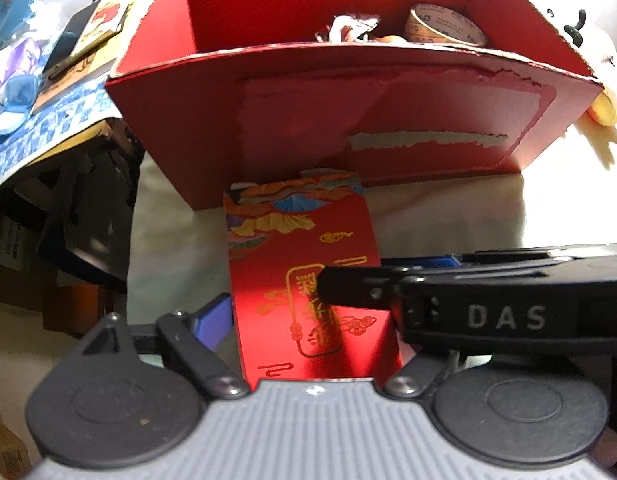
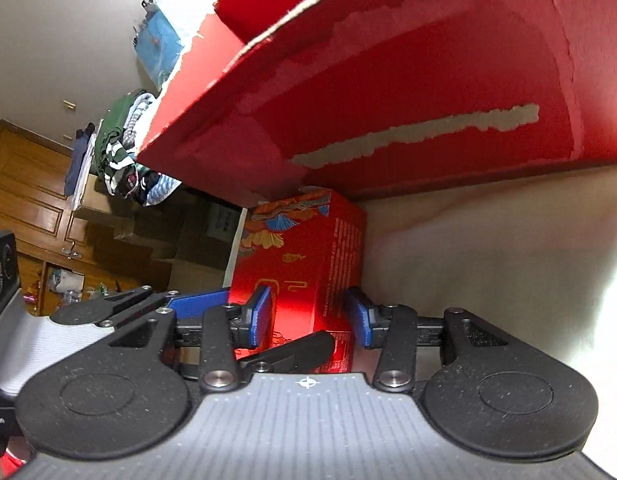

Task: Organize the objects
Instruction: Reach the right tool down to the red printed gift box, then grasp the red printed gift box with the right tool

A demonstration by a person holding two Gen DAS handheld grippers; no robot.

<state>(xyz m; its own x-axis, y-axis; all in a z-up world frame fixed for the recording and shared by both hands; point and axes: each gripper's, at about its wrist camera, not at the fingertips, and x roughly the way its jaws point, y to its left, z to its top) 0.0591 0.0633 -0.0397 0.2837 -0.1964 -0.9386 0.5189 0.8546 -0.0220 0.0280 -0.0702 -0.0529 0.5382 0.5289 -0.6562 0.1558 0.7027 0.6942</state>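
At lower centre of both views, the small red box [image 2: 304, 280] sits between the right gripper [image 2: 308, 316]'s spread blue pads [image 2: 262, 316]. The left gripper [image 1: 308, 312]'s grip is hidden. Beyond, touching, stands the large red carton [image 1: 348, 120] holding tape [image 1: 440, 24].

Small red carton [image 1: 304, 280]: glossy, printed with gold characters, gold clouds and a multicoloured fan pattern at its far end; one side face carries fine print. It lies on the pale counter [image 1: 468, 216], far end touching the big box.

Big red box [image 1: 348, 120]: open-topped cardboard, front face torn. Inside: a tape roll [image 1: 444, 26] and crumpled paper [image 1: 348, 26].
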